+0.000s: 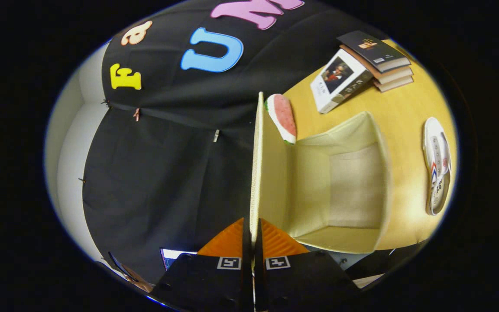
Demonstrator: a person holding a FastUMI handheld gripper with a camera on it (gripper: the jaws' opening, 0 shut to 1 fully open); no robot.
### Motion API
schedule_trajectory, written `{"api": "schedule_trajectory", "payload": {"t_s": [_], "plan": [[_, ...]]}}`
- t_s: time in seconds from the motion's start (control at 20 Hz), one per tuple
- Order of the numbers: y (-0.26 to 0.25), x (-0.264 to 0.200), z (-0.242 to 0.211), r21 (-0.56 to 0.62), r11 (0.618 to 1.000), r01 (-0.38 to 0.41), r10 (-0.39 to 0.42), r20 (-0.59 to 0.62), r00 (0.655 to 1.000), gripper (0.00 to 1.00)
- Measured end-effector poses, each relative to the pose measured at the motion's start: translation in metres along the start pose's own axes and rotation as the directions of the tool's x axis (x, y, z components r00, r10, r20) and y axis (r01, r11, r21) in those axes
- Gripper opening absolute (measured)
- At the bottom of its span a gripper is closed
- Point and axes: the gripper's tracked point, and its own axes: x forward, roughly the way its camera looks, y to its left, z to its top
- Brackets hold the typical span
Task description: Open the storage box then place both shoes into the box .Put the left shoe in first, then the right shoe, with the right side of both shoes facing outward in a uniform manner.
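We see the gripper rolled onto its side, so the scene stands turned around it. Its two fingers lie close together, nearly parallel, pressing from both sides on the thin lid that runs straight out between them. Each finger carries a square marker at its base.

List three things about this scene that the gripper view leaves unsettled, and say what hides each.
1. Second shoe: one shoe lies on the table beyond the storage box; where its pair is cannot be told.
2. Lid edge: the gripper is shut on the lid, its fingers covering the pinched part.
3. Lower books: the top book hides their covers.
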Motion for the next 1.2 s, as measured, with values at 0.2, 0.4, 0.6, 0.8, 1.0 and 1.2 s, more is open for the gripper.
{"api": "schedule_trajectory", "payload": {"t_s": [0.2, 0.4, 0.6, 0.8, 1.0, 1.2], "plan": [[0.038, 0.058, -0.016, -0.053, 0.999, 0.000, -0.003, -0.049, 0.999, 0.06], [0.056, 0.117, -0.035, -0.196, 0.980, 0.030, -0.049, -0.089, 0.995, 0.06], [0.059, 0.164, -0.050, -0.226, 0.971, 0.083, -0.107, -0.097, 0.990, 0.06], [0.057, 0.184, -0.049, -0.238, 0.965, 0.113, -0.135, -0.080, 0.988, 0.07], [0.067, 0.173, -0.044, -0.252, 0.964, 0.083, -0.104, -0.071, 0.992, 0.15], [0.047, 0.156, -0.023, -0.380, 0.915, 0.134, -0.134, 0.026, 0.991, 0.98]]}}
